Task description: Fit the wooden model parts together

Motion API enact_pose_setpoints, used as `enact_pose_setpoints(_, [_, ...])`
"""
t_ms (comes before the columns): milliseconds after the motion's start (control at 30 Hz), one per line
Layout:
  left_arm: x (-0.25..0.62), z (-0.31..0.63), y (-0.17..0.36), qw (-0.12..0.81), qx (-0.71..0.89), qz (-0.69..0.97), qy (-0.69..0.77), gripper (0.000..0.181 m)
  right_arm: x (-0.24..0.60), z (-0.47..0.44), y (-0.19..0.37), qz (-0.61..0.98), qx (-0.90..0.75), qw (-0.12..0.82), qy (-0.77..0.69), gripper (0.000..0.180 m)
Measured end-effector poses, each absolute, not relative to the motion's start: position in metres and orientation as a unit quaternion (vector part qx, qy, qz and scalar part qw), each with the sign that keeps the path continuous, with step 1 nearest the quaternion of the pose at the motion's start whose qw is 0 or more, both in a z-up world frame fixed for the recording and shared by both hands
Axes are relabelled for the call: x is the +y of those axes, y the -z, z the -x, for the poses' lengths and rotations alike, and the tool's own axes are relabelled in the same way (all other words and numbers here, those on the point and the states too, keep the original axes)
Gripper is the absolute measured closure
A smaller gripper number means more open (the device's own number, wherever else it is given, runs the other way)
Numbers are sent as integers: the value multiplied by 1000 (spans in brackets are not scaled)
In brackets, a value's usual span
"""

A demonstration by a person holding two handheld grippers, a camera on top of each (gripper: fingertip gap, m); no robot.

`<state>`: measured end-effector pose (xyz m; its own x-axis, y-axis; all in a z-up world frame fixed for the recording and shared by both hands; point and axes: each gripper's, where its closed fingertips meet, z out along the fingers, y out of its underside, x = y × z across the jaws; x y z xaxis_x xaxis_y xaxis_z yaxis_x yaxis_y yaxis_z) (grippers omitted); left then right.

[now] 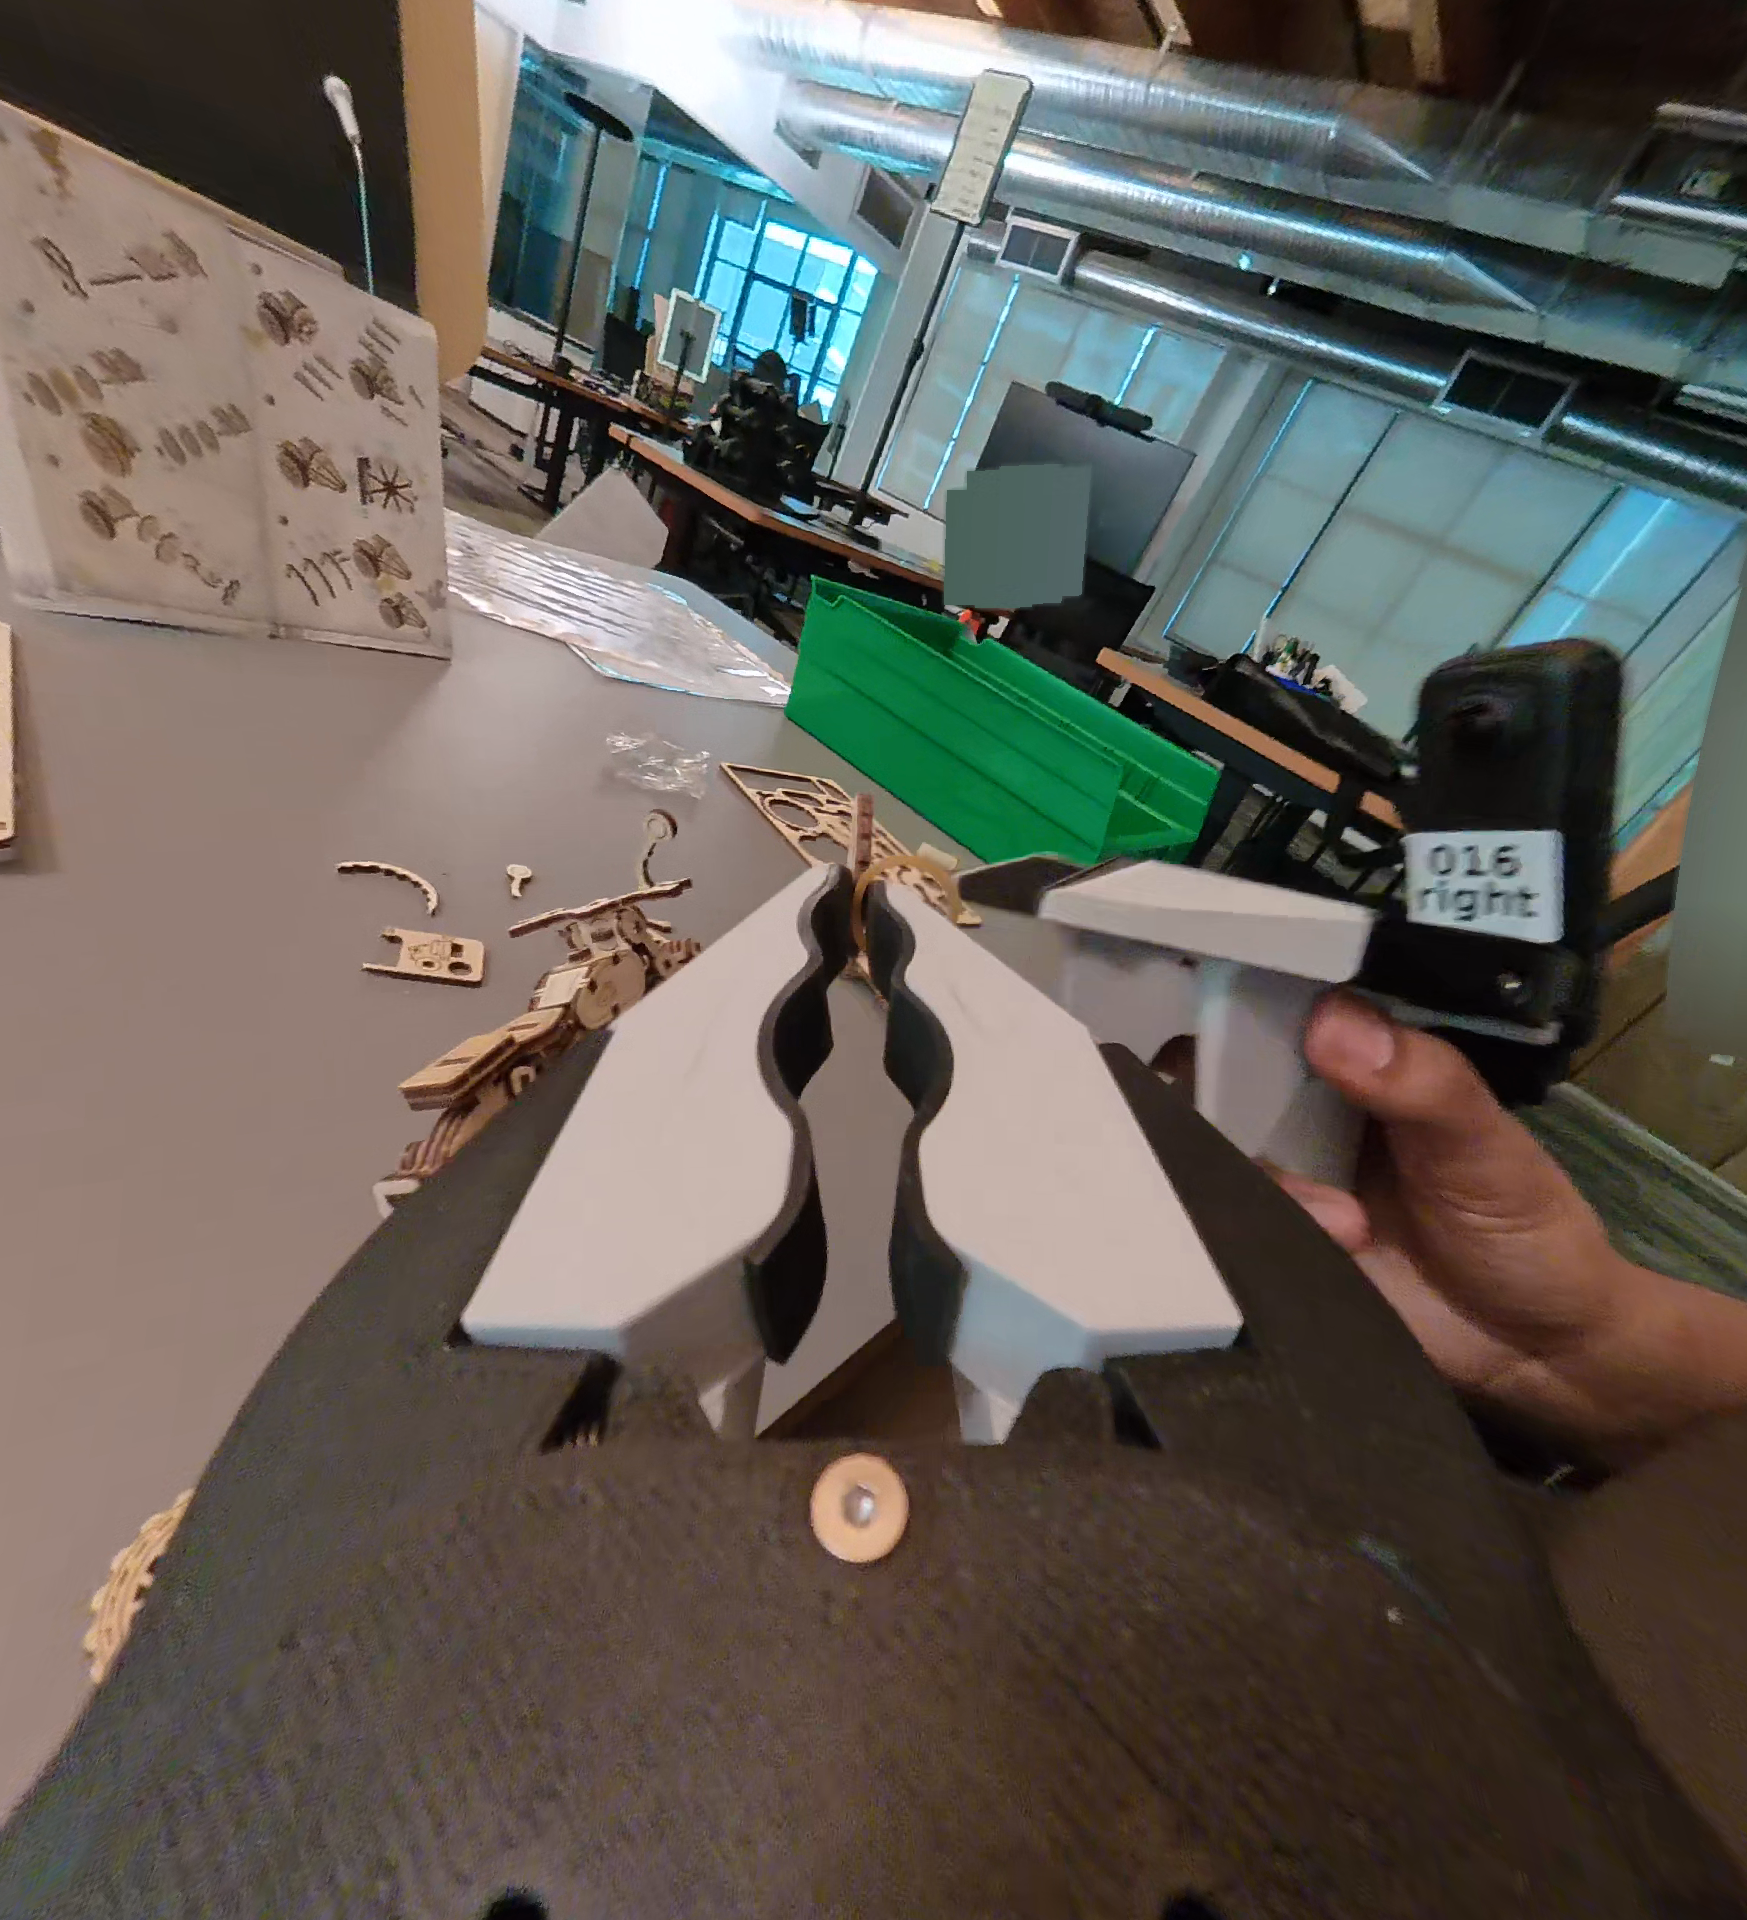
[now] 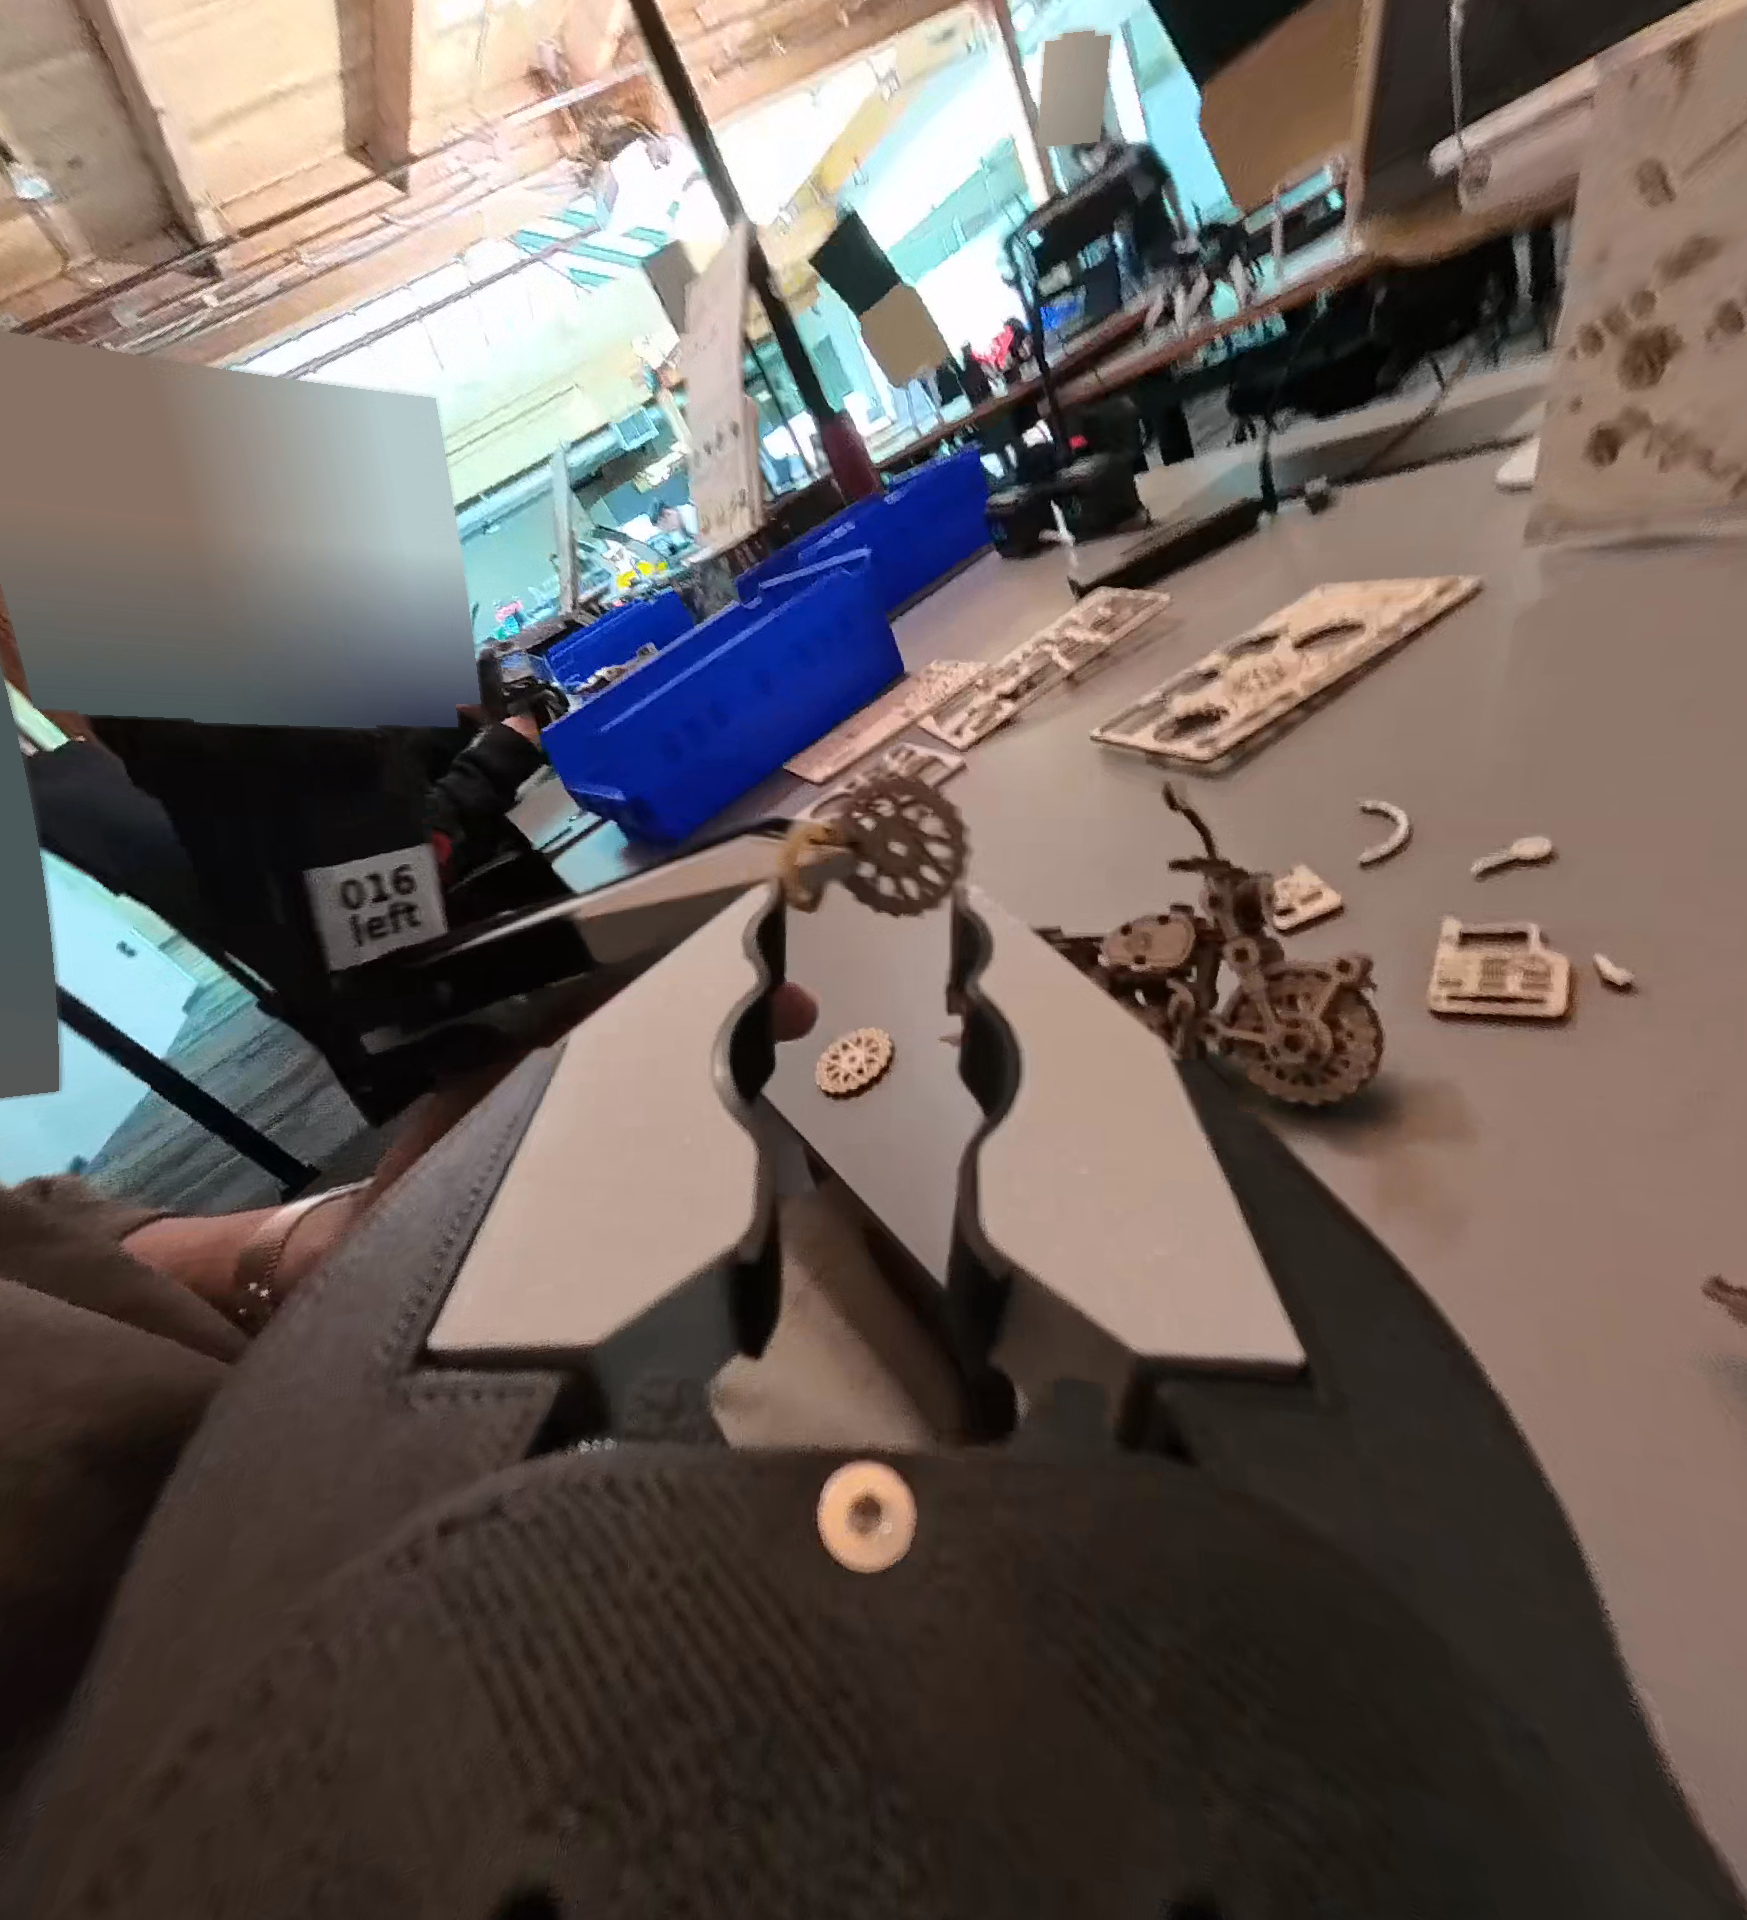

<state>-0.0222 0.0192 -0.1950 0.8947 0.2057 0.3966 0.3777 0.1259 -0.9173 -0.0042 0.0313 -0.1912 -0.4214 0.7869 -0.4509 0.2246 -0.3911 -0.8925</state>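
The left gripper [image 1: 861,902] pinched a thin wooden ring [image 1: 864,904]; the right gripper [image 2: 864,914], jaws parted, hung beside a gear [image 2: 900,860] above the table [image 2: 1471,1195].

A white label [image 1: 1482,888] with black print, a number over a word, is stuck on the black body of the right tool [image 2: 861,904]. A matching label [image 2: 377,906] sits on the left tool [image 1: 856,888]. The open booklet [image 1: 225,416] standing on the bench [image 1: 225,831] carries printed diagrams (any lettering is too blurred to read). A tall white sign [image 1: 983,145] on a pole behind is likewise illegible.
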Motion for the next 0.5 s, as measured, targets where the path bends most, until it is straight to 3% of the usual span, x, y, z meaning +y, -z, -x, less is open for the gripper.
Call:
enact_pose_setpoints(200, [27,11,198,708,-186,681,17,179,14,3,191,473,-554,235,-643,150])
enact_pose_setpoints(300, [29,6,196,709,-171,685,-1,180,17,2,189,473,-543,219,-658,178])
enact_pose_setpoints(500, [28,6,196,710,-176,682,6,180,18,1,198,478,-553,186,-657,177])
